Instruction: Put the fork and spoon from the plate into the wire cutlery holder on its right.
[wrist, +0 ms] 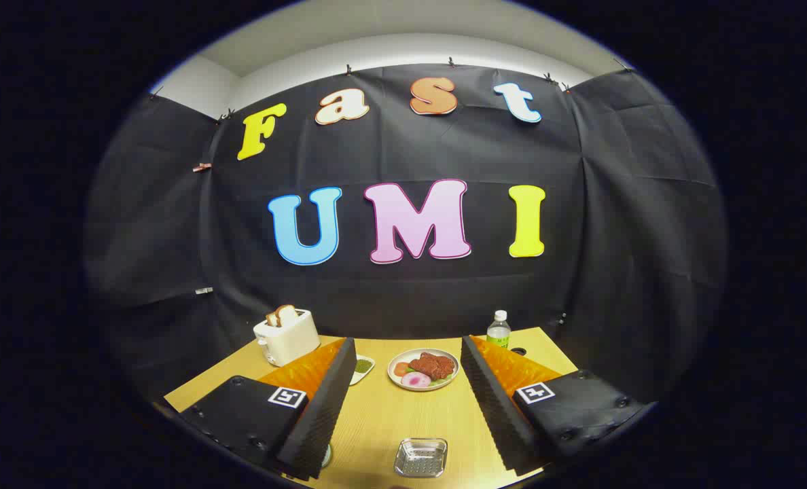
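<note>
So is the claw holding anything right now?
No. The claw is open and holds nothing. Between its fingers there is only bare table, with the plate of food ahead and a small metal tray nearer.

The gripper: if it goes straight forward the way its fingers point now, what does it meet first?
The gripper is open and holds nothing. Straight ahead, likely first is the round white plate of red meat and vegetables on the wooden table. The small square metal tray lies nearer but low between the fingers; depth is unclear.

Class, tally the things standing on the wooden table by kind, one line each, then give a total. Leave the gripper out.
Toaster: 1
Bottle: 1
Plate of food: 1
Small dish: 1
Metal tray: 1
Total: 5
The gripper has its fingers open.
</note>
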`<state>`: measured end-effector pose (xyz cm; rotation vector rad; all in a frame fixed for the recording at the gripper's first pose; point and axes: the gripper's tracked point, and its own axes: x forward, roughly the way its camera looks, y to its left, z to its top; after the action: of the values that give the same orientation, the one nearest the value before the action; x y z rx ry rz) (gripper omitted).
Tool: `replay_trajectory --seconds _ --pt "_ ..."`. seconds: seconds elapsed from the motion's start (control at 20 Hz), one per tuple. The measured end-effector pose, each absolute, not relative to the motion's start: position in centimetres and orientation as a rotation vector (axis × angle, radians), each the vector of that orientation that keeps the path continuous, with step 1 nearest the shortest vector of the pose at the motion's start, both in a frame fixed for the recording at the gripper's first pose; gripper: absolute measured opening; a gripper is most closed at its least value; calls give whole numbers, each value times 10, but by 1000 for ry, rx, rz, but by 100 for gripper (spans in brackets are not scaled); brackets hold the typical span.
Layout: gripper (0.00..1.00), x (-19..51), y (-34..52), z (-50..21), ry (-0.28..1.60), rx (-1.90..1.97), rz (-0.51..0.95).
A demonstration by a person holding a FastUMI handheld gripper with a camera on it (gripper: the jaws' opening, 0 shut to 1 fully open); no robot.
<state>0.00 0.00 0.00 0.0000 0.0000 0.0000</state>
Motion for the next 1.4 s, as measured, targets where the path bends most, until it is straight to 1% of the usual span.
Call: replay_trajectory --seconds 0.5,0.85,1.2,1.4 --pt "96 10 42 8 3 3 -31" --pt "96 10 54 15 -15 -1 -73" --pt "97 9 64 -7 42 -32 -76" --pt "98 11 78 -40 157 -10 -62"
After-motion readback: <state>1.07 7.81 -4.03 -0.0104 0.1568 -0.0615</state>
